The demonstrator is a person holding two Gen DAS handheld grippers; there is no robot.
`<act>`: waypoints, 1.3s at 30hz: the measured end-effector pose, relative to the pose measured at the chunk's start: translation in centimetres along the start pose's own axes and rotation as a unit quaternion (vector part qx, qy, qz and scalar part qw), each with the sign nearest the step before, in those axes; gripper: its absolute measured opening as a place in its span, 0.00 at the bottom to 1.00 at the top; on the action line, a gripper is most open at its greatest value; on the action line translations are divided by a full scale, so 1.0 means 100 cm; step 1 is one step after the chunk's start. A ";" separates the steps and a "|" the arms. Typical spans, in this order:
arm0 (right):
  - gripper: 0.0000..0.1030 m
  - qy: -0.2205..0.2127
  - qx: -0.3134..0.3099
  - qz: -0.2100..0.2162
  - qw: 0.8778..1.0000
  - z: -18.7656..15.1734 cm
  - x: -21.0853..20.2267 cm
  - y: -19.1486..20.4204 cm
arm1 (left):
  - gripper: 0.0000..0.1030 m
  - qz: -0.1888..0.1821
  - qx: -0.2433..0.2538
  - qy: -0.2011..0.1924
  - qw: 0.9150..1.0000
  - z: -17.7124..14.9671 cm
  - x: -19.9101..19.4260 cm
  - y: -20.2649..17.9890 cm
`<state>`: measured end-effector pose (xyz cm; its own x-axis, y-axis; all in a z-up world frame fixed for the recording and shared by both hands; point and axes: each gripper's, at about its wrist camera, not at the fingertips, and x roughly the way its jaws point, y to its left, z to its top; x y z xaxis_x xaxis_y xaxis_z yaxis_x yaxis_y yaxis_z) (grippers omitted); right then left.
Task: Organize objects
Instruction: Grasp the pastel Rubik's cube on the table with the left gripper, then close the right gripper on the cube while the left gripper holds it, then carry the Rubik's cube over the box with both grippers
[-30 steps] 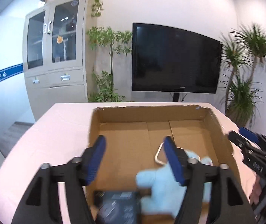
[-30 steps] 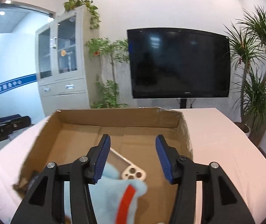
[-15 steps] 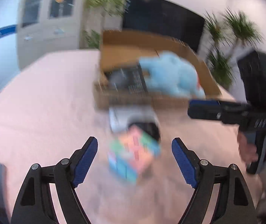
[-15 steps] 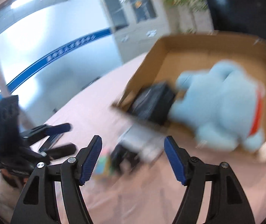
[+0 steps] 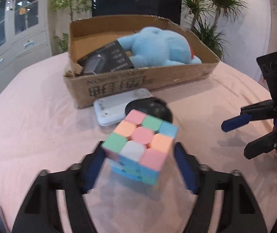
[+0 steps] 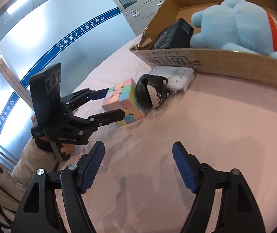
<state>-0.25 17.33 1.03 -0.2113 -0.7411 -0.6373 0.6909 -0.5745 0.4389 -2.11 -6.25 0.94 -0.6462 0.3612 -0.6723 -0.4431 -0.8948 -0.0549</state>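
Note:
A pastel puzzle cube (image 5: 141, 145) sits on the pink table, between the open fingers of my left gripper (image 5: 140, 165); whether the pads touch it I cannot tell. It also shows in the right wrist view (image 6: 122, 102) with the left gripper (image 6: 109, 103) around it. Behind it lie a black figurine (image 5: 150, 110) and a white flat device (image 5: 119, 106). A cardboard box (image 5: 138, 83) holds a blue plush toy (image 5: 157, 46) and a black box (image 5: 107, 60). My right gripper (image 6: 138, 165) is open and empty above bare table.
The table is covered with a pink cloth (image 5: 31, 126). A grey cabinet (image 5: 16, 35), a TV (image 5: 136, 0) and potted plants (image 5: 212, 15) stand behind the table. The right gripper shows at the right edge of the left wrist view (image 5: 255, 136).
Both grippers have pulled back from over the box and dropped toward the table. My left gripper has moved forward so the cube now sits between its fingers.

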 end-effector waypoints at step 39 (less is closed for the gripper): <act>0.59 0.043 -0.092 -0.096 0.990 -0.055 -0.038 0.014 | 0.56 -0.121 0.165 0.078 0.976 -0.014 0.020 -0.176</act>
<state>5.33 21.30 0.59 -0.2969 -0.5869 -0.7532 0.7595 -0.6233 0.1864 5.27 9.86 -0.47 -0.4066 0.4838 -0.7750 -0.7636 -0.6457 -0.0025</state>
